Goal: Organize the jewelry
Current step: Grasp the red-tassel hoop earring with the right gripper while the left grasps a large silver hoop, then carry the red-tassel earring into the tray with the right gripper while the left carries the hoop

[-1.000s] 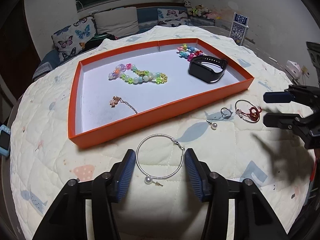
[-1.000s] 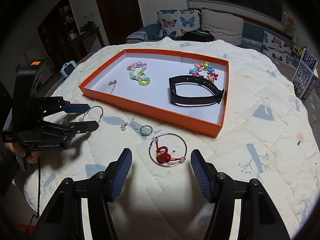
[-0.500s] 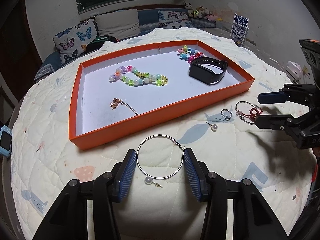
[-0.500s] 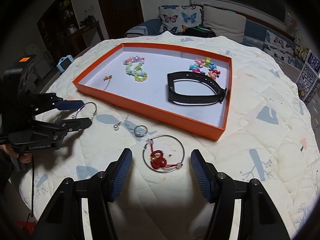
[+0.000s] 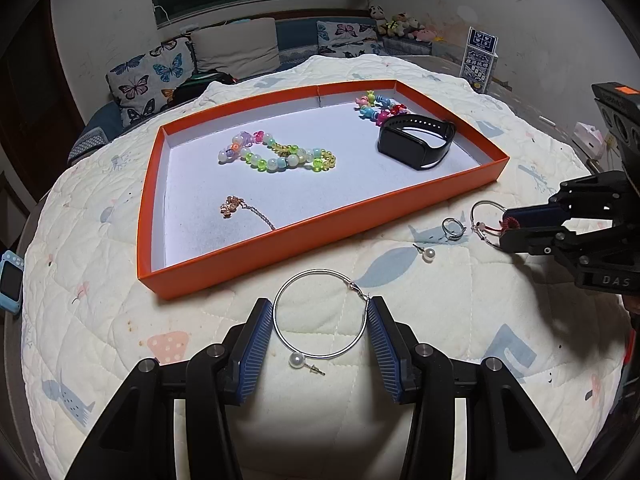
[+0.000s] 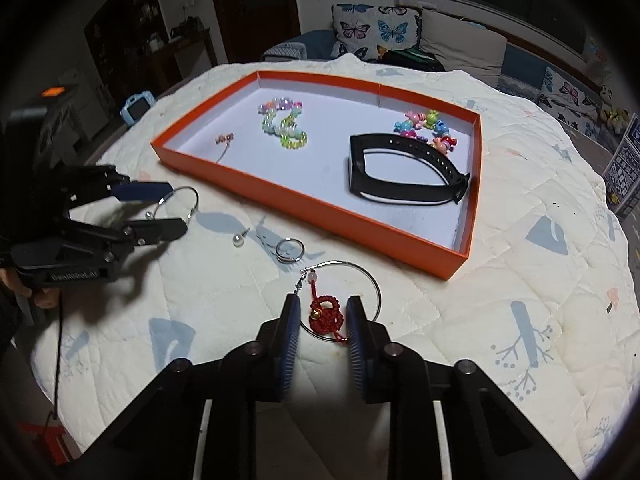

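Note:
An orange tray (image 5: 344,222) (image 6: 320,222) on the quilt holds a green bead bracelet (image 5: 280,157), a coloured charm bracelet (image 5: 376,107), a black watch band (image 5: 416,142) and a gold necklace (image 5: 240,207). My left gripper (image 5: 320,330) is open, its fingers either side of a pearl hoop earring (image 5: 320,316). My right gripper (image 6: 320,328) has its fingers partly closed around the red knot hoop earring (image 6: 326,312), pads close to the knot, not clearly touching it. A ring (image 6: 289,249) and a pearl stud (image 6: 239,240) lie between the two earrings.
The quilt (image 5: 440,300) covers a round table. A blue toy camera (image 6: 138,109) sits at its far edge, and a printed box (image 5: 480,60) stands beyond the tray. A sofa with butterfly cushions (image 5: 152,76) is behind.
My right gripper has moved forward over the red knot earring and its fingers have narrowed around it. My left gripper has barely moved around the pearl hoop.

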